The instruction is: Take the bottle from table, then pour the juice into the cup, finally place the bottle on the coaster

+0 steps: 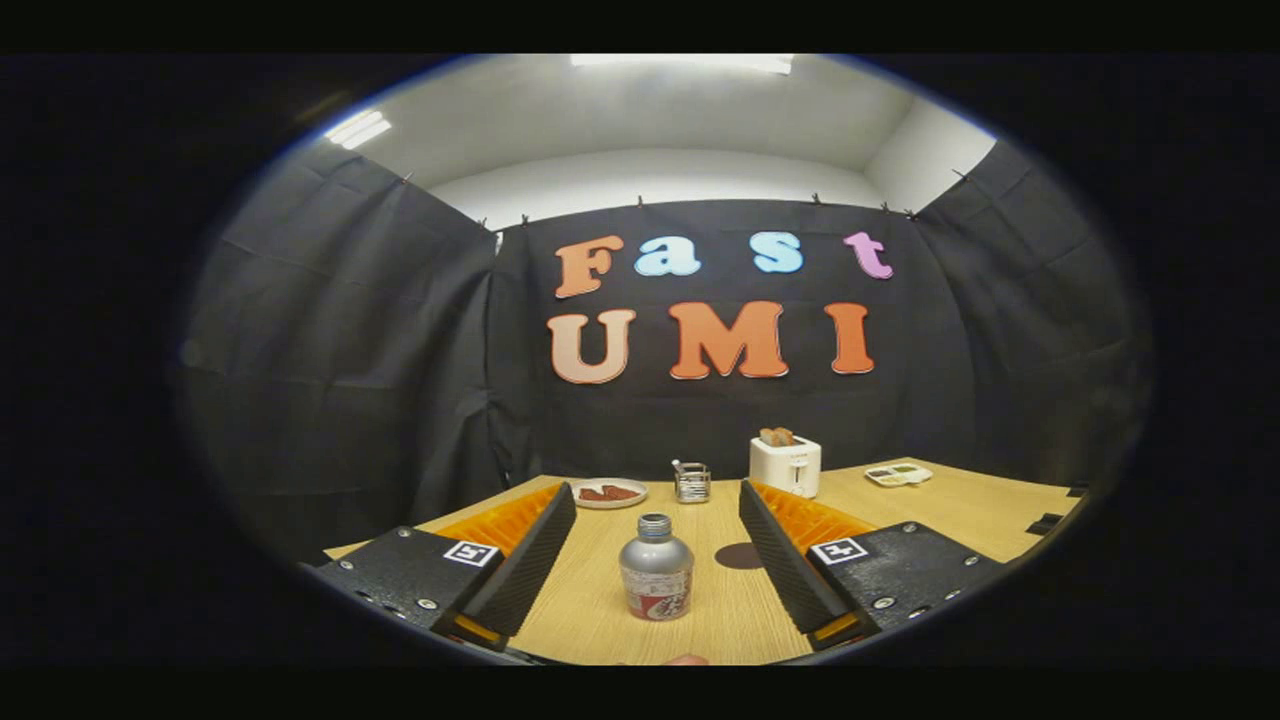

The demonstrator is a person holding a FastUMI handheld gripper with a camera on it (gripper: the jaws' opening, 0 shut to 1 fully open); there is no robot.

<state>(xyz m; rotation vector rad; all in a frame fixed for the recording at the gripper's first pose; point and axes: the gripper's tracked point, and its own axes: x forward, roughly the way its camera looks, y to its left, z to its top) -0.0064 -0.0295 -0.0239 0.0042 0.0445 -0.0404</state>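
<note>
Silver bottle (656, 567) stands upright between spread fingers (525, 560) — untouched.

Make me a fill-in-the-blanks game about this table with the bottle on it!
1. The bottle stands between the gripper's two ____ fingers.
2. The bottle has no ____ on its neck.
3. The dark round coaster lies on the ____, beside the bottle.
4. Far back, bread sticks out of the white ____.

Missing words: open; cap; table; toaster
</note>
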